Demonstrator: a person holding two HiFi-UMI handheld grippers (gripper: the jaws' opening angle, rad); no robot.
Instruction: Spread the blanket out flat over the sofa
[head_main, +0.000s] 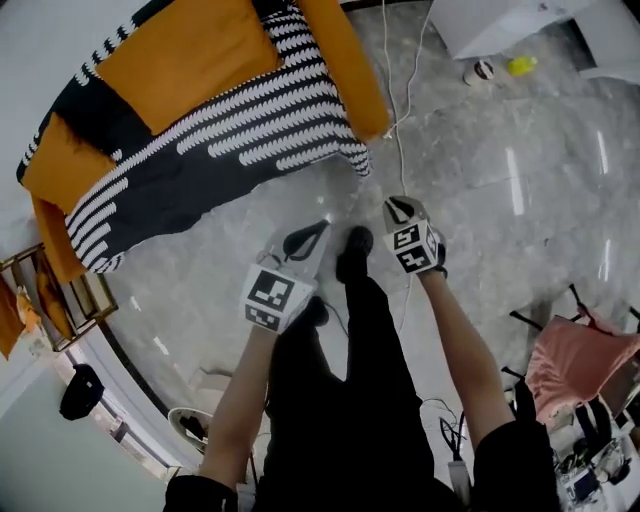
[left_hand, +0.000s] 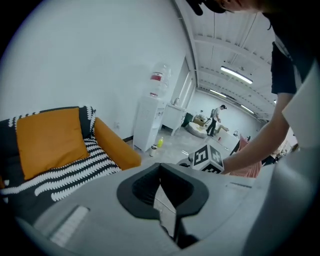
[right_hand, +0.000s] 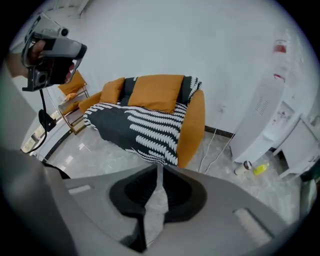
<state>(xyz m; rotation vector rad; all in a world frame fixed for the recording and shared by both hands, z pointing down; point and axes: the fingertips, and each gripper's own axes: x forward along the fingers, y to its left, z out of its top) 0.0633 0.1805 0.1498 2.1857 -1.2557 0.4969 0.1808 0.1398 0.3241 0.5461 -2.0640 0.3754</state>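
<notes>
Head view: the black-and-white blanket lies over the orange sofa at the upper left of the frame and hangs down its front toward the grey floor. At lower centre the left tool and right tool are held side by side, well apart from the blanket.

Left gripper view: the left tool's jaw tips meet, with nothing between them. The sofa and blanket sit at the left edge, and a white water dispenser stands at mid-frame.

Right gripper view: the right tool's jaws stand narrow and empty, with only a sliver of floor showing between them. The blanket-covered sofa fills the centre above them. A yellow bottle lies at the right.
</notes>
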